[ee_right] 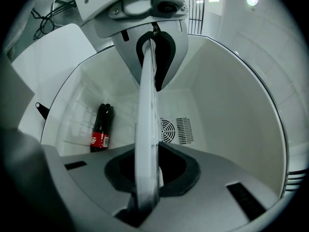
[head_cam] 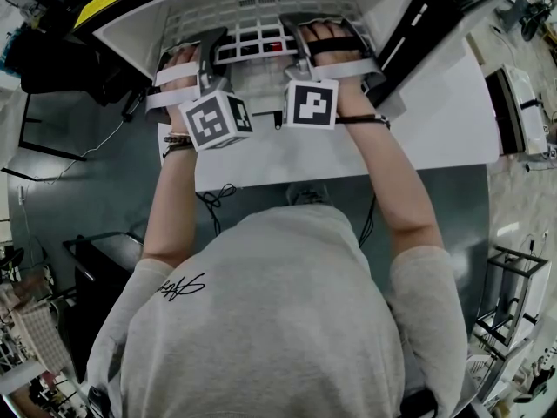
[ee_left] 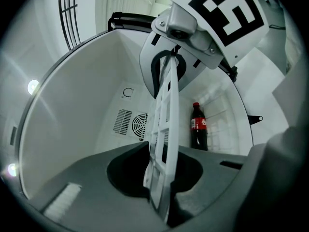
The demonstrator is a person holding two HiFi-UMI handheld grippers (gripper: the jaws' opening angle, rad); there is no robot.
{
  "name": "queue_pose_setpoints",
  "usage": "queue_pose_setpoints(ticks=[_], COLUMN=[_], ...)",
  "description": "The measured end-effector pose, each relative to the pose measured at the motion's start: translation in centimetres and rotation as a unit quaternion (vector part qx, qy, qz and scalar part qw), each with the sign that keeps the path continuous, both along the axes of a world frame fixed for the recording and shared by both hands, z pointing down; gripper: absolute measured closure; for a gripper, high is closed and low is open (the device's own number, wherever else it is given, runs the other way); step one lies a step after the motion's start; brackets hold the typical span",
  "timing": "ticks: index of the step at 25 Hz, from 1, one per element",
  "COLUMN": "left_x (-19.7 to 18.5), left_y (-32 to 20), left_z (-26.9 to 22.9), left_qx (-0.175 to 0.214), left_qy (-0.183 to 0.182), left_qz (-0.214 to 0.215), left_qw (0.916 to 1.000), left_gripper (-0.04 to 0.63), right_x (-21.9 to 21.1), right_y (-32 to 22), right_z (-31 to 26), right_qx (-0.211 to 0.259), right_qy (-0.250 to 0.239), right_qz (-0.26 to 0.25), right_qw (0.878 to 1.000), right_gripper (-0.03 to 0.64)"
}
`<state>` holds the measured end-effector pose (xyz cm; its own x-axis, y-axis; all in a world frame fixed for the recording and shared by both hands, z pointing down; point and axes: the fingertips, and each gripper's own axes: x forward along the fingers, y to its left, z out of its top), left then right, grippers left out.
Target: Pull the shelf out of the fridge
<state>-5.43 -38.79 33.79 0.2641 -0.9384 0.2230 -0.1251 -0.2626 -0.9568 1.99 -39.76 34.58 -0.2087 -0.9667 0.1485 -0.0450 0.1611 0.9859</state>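
The white grid shelf (head_cam: 252, 43) lies across the open mouth of the fridge (head_cam: 130, 26) at the upper middle of the head view, its front edge toward the person. The left gripper (ee_left: 163, 202) has its jaws pinched on one end of that edge. In its own view the shelf runs edge-on up the middle of the frame, from between the grey jaws to the other gripper. The right gripper (ee_right: 145, 199) has its jaws clamped on the opposite end, and the shelf there shows as a thin white bar rising through the centre. Both grippers point into the fridge side by side, near each other. Behind the shelf, a dark cola bottle (ee_left: 199, 127) with a red label stands at the fridge's back wall, beside a round fan vent (ee_left: 140, 124). The fridge sits on a white counter (head_cam: 452, 120).
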Motion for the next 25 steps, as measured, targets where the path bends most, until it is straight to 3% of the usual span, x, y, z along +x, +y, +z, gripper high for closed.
queue_pose_setpoints(ticks=[25], left_x=[-0.1], left_y=[1.5], left_z=[0.0], left_qx=[-0.003], left_qy=[0.005], left_qz=[0.001], left_qw=[1.0], left_gripper=[0.554], right_x=[0.0], right_y=[1.5], right_z=[-0.2], right_qx=[-0.002], right_qy=[-0.002], right_qz=[0.005], right_qw=[1.0], right_gripper=[0.558])
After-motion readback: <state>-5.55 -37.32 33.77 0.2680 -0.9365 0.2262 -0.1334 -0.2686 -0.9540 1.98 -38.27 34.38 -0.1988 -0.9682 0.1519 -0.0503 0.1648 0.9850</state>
